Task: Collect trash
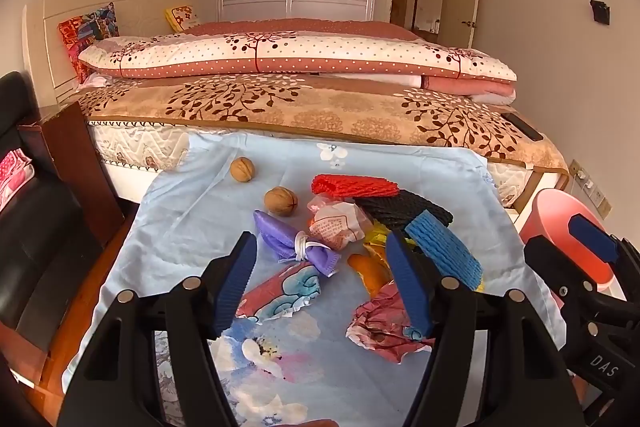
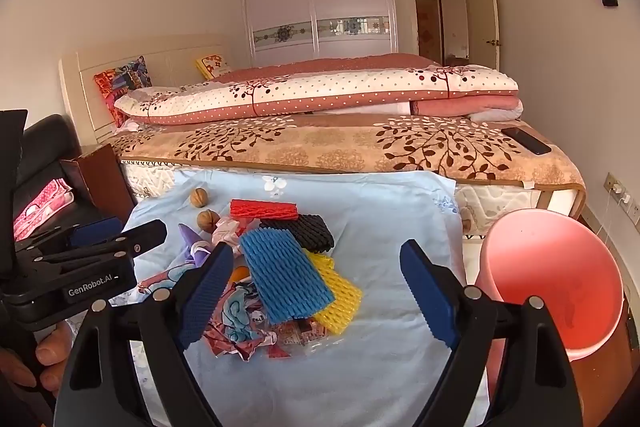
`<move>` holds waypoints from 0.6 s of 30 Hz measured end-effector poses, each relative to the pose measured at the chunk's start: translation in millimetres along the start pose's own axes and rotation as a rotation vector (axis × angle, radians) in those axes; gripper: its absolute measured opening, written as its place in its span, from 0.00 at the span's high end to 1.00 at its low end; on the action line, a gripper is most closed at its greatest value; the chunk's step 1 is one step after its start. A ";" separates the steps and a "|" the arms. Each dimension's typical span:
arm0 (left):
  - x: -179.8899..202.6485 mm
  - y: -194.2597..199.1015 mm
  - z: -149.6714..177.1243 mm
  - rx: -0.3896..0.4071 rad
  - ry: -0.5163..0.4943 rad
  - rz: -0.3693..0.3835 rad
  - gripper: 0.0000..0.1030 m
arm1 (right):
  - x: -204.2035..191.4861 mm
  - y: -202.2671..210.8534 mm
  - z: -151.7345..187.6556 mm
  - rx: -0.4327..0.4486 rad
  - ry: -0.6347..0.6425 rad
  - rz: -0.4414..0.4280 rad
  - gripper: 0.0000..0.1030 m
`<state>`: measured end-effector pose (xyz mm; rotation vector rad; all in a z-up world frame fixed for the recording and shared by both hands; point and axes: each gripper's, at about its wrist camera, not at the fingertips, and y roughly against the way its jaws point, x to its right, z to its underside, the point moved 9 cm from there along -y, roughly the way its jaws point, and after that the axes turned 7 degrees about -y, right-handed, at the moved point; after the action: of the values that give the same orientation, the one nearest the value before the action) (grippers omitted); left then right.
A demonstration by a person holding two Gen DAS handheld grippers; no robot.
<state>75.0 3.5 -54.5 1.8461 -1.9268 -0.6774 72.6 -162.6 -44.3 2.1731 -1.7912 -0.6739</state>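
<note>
A pile of trash lies on a light blue cloth (image 1: 188, 211): a blue foam net (image 2: 282, 277), a yellow foam net (image 2: 338, 301), a black foam net (image 2: 310, 231), a red foam net (image 2: 264, 209), crumpled wrappers (image 2: 236, 327), a purple tied bag (image 1: 292, 243) and two walnuts (image 1: 281, 201). A pink bin (image 2: 556, 279) stands to the right of the cloth. My left gripper (image 1: 320, 281) is open and empty above the wrappers. My right gripper (image 2: 320, 293) is open and empty above the blue and yellow nets.
A bed (image 2: 340, 143) with folded quilts runs behind the cloth, with a dark phone (image 2: 526, 141) on its right side. A black chair (image 1: 28, 227) and a brown nightstand (image 1: 72, 155) stand at the left. A wardrobe (image 2: 320, 3) is at the back.
</note>
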 end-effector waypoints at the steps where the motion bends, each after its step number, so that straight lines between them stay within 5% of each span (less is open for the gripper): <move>1: 0.4 -0.3 -0.7 0.000 -0.003 0.001 0.35 | 0.2 0.2 -0.4 0.002 -0.001 0.002 0.19; 18: 0.1 -0.9 3.2 0.008 -0.002 0.004 0.35 | 0.4 -1.3 0.5 -0.015 -0.022 -0.008 0.24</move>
<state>73.9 3.7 -57.6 1.8464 -1.9367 -0.6723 73.6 -162.6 -45.4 2.1720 -1.7836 -0.7134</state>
